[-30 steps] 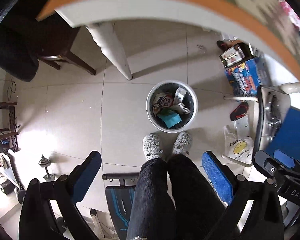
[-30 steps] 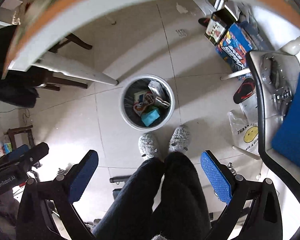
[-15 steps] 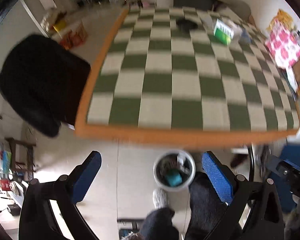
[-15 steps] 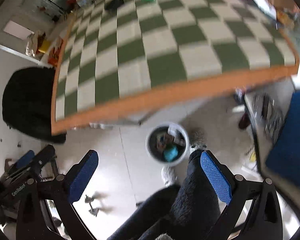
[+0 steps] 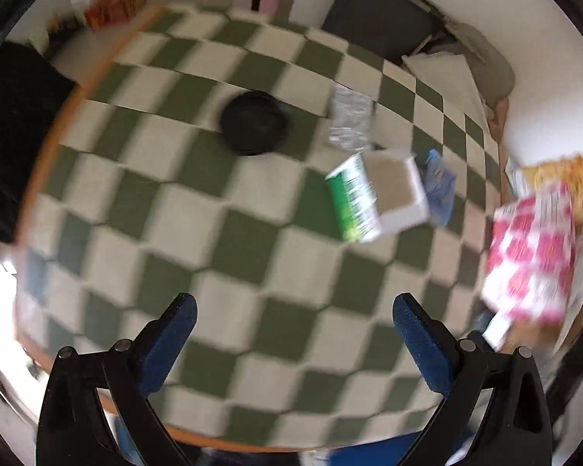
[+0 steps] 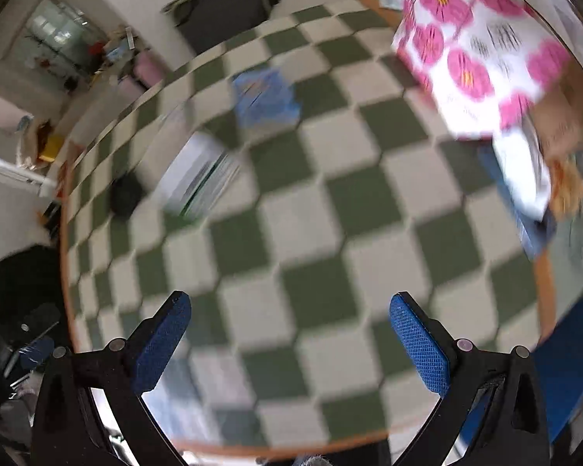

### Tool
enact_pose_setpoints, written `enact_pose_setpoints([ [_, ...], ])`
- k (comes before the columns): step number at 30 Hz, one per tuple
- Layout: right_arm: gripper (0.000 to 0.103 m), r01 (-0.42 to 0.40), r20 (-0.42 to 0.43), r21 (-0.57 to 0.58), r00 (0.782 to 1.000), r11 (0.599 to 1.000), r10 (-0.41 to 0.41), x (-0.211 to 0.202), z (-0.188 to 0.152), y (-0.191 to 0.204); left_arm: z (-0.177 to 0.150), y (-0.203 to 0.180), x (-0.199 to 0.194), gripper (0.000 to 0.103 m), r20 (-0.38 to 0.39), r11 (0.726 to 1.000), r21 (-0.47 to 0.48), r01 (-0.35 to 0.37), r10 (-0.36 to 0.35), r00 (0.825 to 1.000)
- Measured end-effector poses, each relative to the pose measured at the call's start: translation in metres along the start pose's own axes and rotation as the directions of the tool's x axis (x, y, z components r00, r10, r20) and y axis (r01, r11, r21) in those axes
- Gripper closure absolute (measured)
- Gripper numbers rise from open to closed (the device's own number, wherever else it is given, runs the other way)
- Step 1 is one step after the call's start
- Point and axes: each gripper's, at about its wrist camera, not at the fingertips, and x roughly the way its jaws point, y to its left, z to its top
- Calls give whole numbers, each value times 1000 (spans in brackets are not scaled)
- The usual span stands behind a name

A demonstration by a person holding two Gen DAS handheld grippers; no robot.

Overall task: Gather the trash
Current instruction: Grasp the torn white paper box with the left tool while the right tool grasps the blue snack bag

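Note:
Both views are blurred and look over a green-and-white checked table (image 5: 252,256). On it lie a green-and-white carton (image 5: 373,198), a black round lid (image 5: 254,122), a silvery wrapper (image 5: 349,120) and a blue wrapper (image 5: 439,188). My left gripper (image 5: 295,341) is open and empty above the near part of the table. My right gripper (image 6: 291,338) is open and empty over the table (image 6: 311,233). The carton (image 6: 198,178), the blue wrapper (image 6: 264,99) and the black lid (image 6: 126,194) lie far ahead of it to the left.
A pink-flowered white bag (image 5: 536,256) stands at the table's right side; it also shows in the right wrist view (image 6: 474,50). A black chair back (image 5: 7,136) is at the left edge. A dark chair (image 5: 384,27) stands behind the table.
Both grippers have swung up from looking down at the floor bin to looking over the table top. The bin and the person's legs have left both views. Both stay open.

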Motion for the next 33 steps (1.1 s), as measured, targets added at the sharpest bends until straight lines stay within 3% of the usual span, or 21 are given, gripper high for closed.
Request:
enact_pose_setpoints([
  [3, 0, 26, -11, 20, 1000, 999, -26, 23, 59, -19, 41, -35, 39, 0, -78, 998, -62, 13, -18, 997],
  [6, 0, 52, -26, 48, 998, 997, -51, 51, 105, -37, 70, -60, 79, 0, -144, 995, -93, -24, 11, 989],
  [11, 0, 40, -68, 110, 997, 993, -33, 83, 142, -55, 92, -84, 122, 1, -215, 992, -113, -60, 34, 976],
  [13, 0, 34, -80, 113, 996, 993, -25, 92, 147, -54, 93, -91, 137, 1, -235, 991, -76, -110, 89, 968],
  [14, 0, 34, -84, 112, 996, 993, -24, 96, 149, -53, 93, -92, 140, 6, -237, 990, -58, -128, 111, 965],
  [15, 0, 33, -87, 105, 996, 994, -24, 102, 154, -50, 92, -92, 141, 13, -222, 988, -26, -151, 141, 965],
  [16, 0, 33, -92, 95, 995, 995, -24, 108, 159, -46, 91, -92, 141, 26, -209, 985, 3, -173, 170, 963],
  [18, 0, 21, -97, 80, 995, 997, -13, 116, 167, -34, 88, -90, 137, 27, -181, 980, 70, -188, 198, 963],
  [21, 0, -1, -92, 47, 996, 999, 5, 129, 181, -10, 86, -77, 125, 27, -98, 946, 152, -288, 304, 948],
  [24, 0, -8, -113, 3, 994, 1000, 8, 145, 192, 20, 88, -67, 121, 27, -55, 920, 188, -343, 359, 932],
  [30, 0, 20, -141, -71, 990, 997, -30, 174, 204, 63, 88, -60, 113, 28, -23, 918, 199, -344, 355, 934],
  [33, 16, 41, -146, -93, 988, 995, -54, 185, 207, 75, 86, -62, 112, 28, -7, 915, 209, -345, 354, 935],
])
